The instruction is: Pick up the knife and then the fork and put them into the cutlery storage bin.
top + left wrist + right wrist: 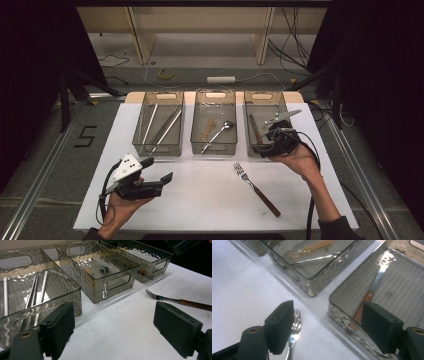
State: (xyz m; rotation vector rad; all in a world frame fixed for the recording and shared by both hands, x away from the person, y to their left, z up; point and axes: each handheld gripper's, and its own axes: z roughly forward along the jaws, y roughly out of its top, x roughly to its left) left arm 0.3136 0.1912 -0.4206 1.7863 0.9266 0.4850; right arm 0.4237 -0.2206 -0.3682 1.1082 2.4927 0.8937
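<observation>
A fork with a brown wooden handle lies on the white mat, in front of the right bin. My right gripper hovers over that bin's front edge. Its jaws stand open with nothing between them. In the right gripper view the fork's tines show beside the left jaw. A wooden-handled knife lies inside the bin. My left gripper rests at the front left of the mat, open and empty, and points toward the bins.
Three smoked clear bins stand in a row at the back of the mat. The left bin holds metal chopsticks. The middle bin holds a metal spoon and an amber one. Beyond the table are cables and wooden legs.
</observation>
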